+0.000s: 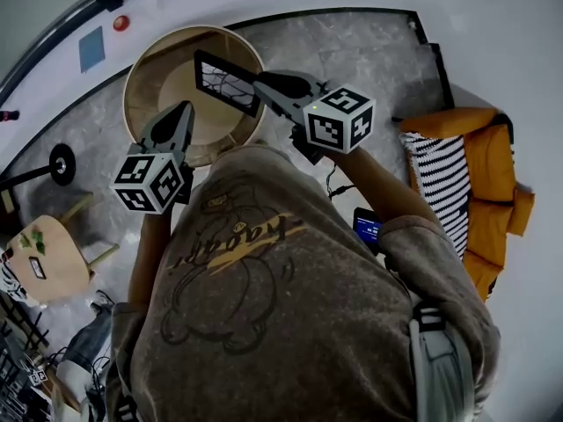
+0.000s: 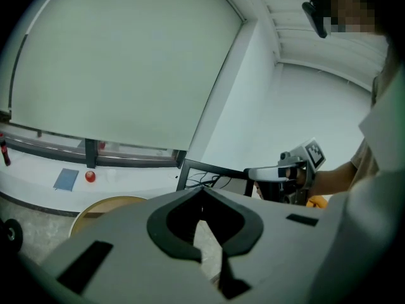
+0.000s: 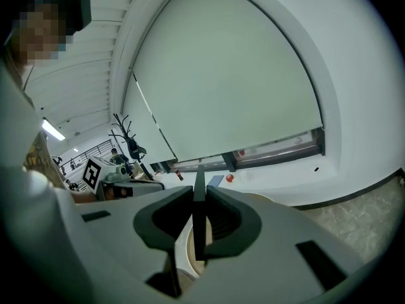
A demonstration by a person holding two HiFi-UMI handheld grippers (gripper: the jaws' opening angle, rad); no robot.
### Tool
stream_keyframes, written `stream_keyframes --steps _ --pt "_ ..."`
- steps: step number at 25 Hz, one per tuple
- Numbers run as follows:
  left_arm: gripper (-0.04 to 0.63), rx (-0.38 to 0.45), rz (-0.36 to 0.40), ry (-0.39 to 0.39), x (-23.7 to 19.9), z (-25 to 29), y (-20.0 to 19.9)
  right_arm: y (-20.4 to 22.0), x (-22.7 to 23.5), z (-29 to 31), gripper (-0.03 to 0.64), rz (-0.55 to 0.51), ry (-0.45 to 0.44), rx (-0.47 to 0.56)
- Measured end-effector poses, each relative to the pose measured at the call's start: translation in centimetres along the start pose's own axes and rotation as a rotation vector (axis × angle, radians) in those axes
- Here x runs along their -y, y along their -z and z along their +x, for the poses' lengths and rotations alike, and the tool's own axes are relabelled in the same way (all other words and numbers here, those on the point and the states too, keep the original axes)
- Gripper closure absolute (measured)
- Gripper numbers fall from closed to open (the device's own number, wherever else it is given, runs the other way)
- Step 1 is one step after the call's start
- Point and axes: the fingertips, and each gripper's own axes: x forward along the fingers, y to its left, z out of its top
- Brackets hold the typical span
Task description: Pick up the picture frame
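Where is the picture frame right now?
In the head view it sits upper centre: the picture frame is clamped by one edge in the right gripper, held over the round wooden table.

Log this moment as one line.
left tongs shut, empty | right tongs gripping picture frame edge | frame over round table

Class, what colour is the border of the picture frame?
Black; the head view shows the picture frame best.
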Motion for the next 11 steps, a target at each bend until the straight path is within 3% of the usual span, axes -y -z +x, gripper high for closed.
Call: stream_keyframes --steps 11 --pt "0.578 -0.016 -0.001 0.002 0.08 0.26 0.35 -0.4 -0.21 0.03 0.535 0.005 -0.042 -0.019"
